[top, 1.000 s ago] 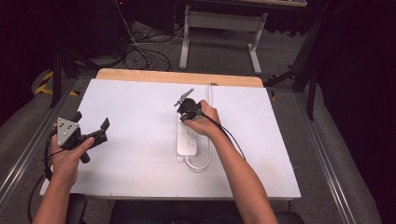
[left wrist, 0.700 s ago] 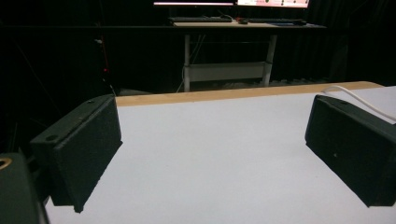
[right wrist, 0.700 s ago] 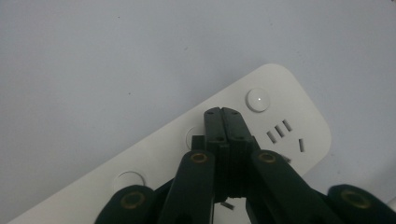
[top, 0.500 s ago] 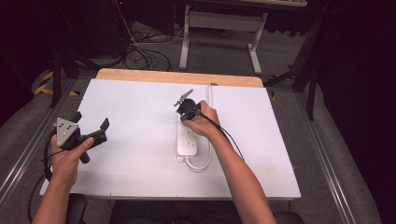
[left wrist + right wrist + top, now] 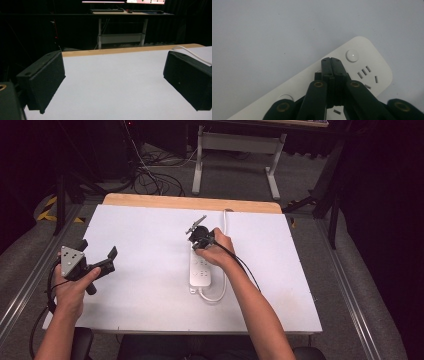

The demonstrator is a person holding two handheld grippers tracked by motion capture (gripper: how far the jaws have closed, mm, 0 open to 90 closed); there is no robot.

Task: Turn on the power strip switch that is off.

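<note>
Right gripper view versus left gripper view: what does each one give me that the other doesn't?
Right gripper view alone: shut jaws of the right gripper over the white plastic power strip, beside its round white button. Left gripper view alone: the left gripper with jaws wide apart, a pale wooden table edge and a white cable. Both share the white tabletop.

A dark lab or recording studio: a white-topped table (image 5: 150, 270) with a bare wood edge (image 5: 190, 202) at 12 o'clock stands on grey carpet amid black drapes. Cables (image 5: 150, 177) tangle on the floor at 11 o'clock; a metal-legged desk (image 5: 120, 37) behind carries lit monitors (image 5: 125, 1) and a keyboard (image 5: 107, 10).
</note>
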